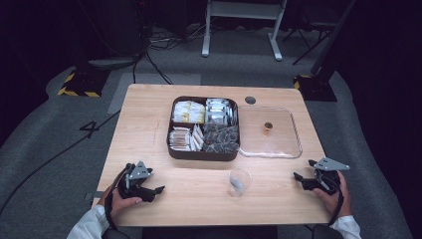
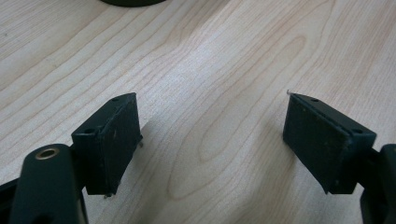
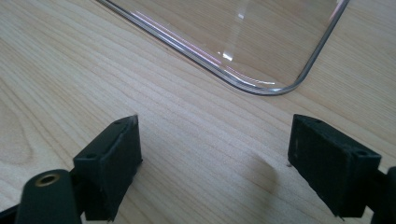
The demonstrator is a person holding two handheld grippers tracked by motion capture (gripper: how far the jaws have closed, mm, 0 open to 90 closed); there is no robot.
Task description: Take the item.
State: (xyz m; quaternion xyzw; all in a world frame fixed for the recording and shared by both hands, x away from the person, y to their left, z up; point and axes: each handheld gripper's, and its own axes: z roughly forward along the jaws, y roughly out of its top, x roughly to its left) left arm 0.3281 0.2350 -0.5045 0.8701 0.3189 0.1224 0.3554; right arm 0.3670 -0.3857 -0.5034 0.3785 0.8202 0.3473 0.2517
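While both hands rest on the table's near edge, left gripper sits near-left, jaws wide apart, empty; right gripper near-right, jaws likewise spread, empty; cup stands between them, well apart from each; clear lid lies beyond, touching the box's right side.

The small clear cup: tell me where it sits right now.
In the high view, the small clear cup stands on the table near its front edge, just in front of the brown compartment tray, between the left claw and the right claw.
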